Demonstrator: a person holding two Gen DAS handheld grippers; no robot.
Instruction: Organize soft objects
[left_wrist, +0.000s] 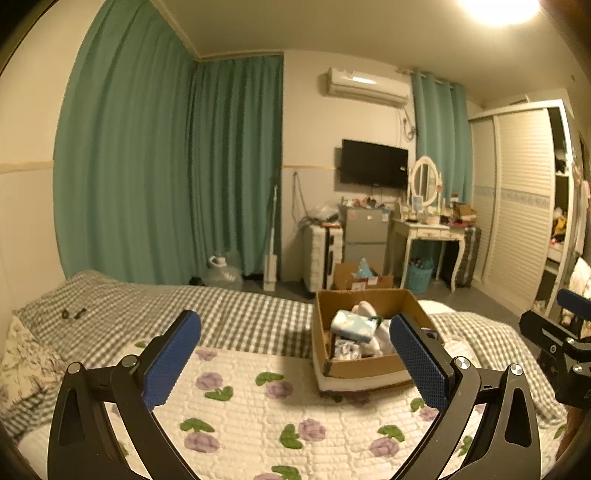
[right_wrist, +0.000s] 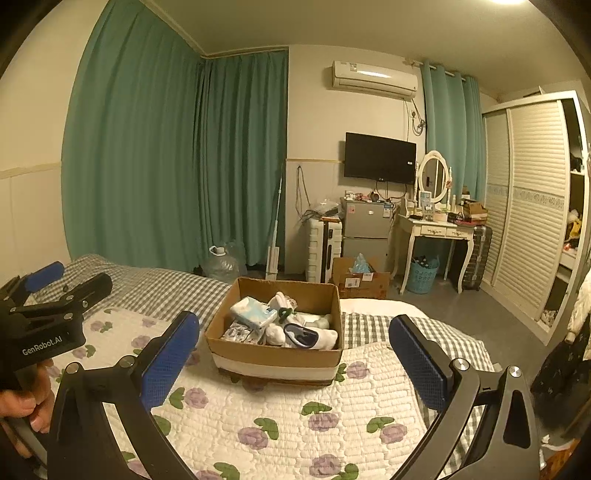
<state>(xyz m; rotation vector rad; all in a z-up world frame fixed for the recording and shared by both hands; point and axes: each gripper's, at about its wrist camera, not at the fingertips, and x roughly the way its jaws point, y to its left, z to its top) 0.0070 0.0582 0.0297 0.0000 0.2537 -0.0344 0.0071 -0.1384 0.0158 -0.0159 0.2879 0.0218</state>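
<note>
Brown cardboard box (right_wrist: 275, 354) on your flowered quilt (right_wrist: 280, 417), holding white plush pieces (right_wrist: 325, 338) and a tissue pack (right_wrist: 255, 314): likely light, squashy; pinch mid-body. Left gripper (left_wrist: 295, 354) and right gripper (right_wrist: 293, 356): jaws wide, empty.

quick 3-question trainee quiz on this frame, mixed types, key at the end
1. True or false: the left gripper is shut on an item from the cardboard box.
2. Where does the box sit? A) on the floor by the dresser B) on the floral quilt on the bed C) inside the wardrobe
3. Fill in: the right gripper has its jaws ____ and holds nothing.

Key
1. False: its jaws are wide apart and empty.
2. B
3. open
</note>
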